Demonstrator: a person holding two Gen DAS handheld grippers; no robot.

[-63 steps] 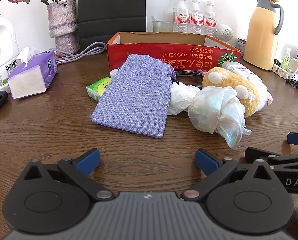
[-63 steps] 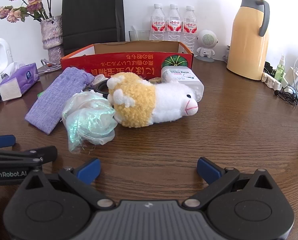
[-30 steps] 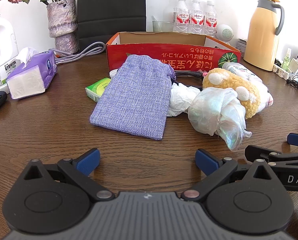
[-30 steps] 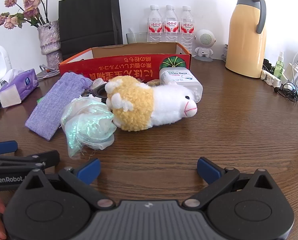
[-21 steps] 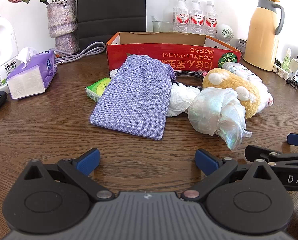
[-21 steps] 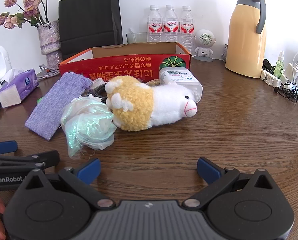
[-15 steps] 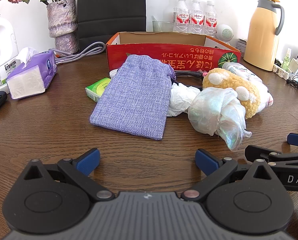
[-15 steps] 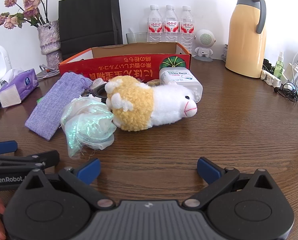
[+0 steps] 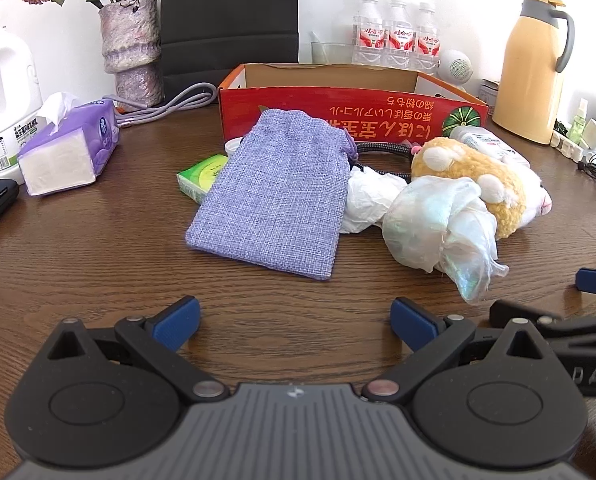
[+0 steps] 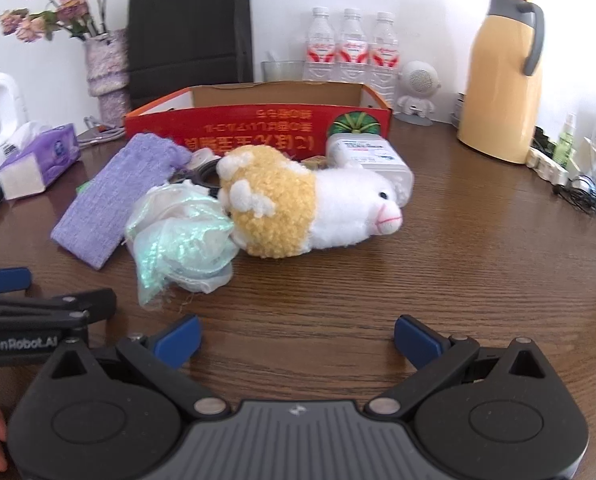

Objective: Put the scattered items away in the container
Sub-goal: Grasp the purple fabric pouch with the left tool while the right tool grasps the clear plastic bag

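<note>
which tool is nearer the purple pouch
Left. The left tool sits straight in front of the purple pouch; the right tool is off to the pouch's right, facing the plush sheep.

Bare bench (image 9: 98,264) lies along the near edge. Toward the far edge, purple pouch (image 9: 276,196), crumpled bag (image 10: 182,236) and plush sheep (image 10: 309,204) crowd against the red box's (image 9: 349,112) front wall.

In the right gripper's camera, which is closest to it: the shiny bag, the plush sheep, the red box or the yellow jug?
From the right gripper:
1. Shiny bag, ahead-left.
2. Plush sheep, just behind it.
3. Red box, behind the sheep.
4. Yellow jug, far right; roughly level with the box's rear.
</note>
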